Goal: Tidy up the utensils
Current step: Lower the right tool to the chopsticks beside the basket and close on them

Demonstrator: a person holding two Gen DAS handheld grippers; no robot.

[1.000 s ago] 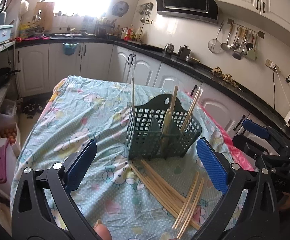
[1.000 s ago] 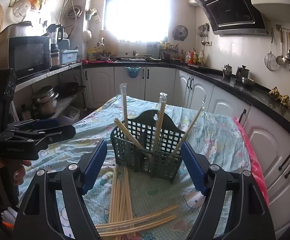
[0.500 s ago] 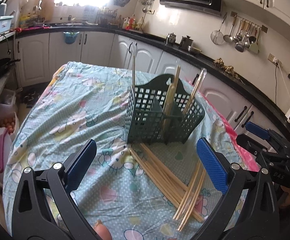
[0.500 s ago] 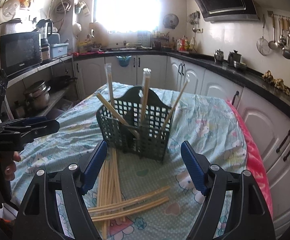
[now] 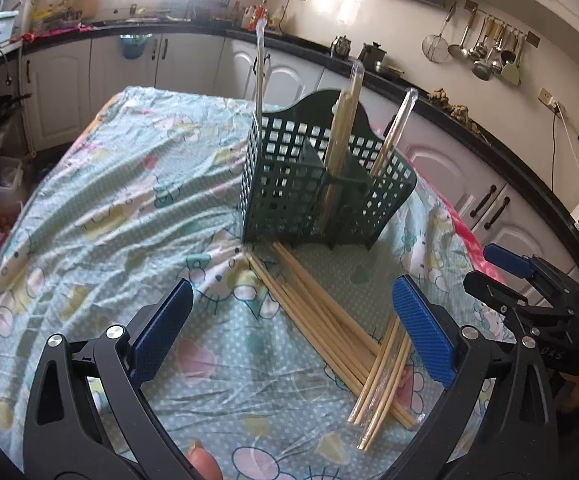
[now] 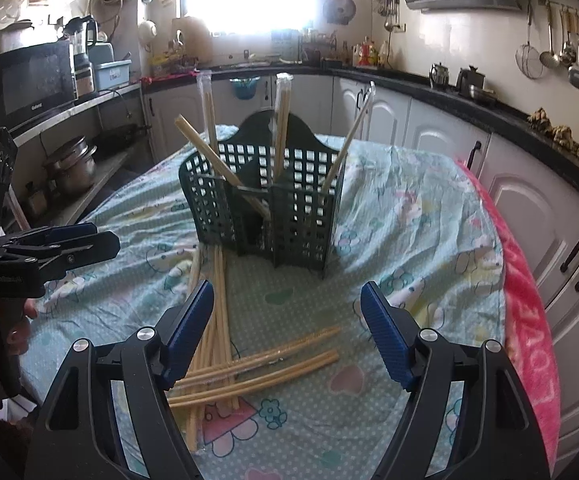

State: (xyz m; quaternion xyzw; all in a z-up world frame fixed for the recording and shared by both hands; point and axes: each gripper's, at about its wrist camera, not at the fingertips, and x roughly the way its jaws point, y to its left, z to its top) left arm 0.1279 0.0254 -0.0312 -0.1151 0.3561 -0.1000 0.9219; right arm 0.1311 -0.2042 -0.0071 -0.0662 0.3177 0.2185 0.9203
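While both claws, left claw [image 5: 289, 322] and right claw [image 6: 287, 330], gape empty, thin bamboo chopsticks [image 6: 225, 344] lie beside a dark lattice-walled plastic basket [image 6: 265, 204]; its floor stays hidden.

Both wrist cameras look forward and downward along their own fingers, close above the table; both share the utensil basket [image 5: 321, 184] and loose chopsticks [image 6: 225, 364].

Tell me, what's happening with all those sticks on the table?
A person holds a gripper in each hand, tidying chopsticks. A few pairs already stand in the green basket. Many loose chopsticks lie on the flowery tablecloth in front of it. The left gripper and right gripper are both open and empty above that pile, holding nothing yet.
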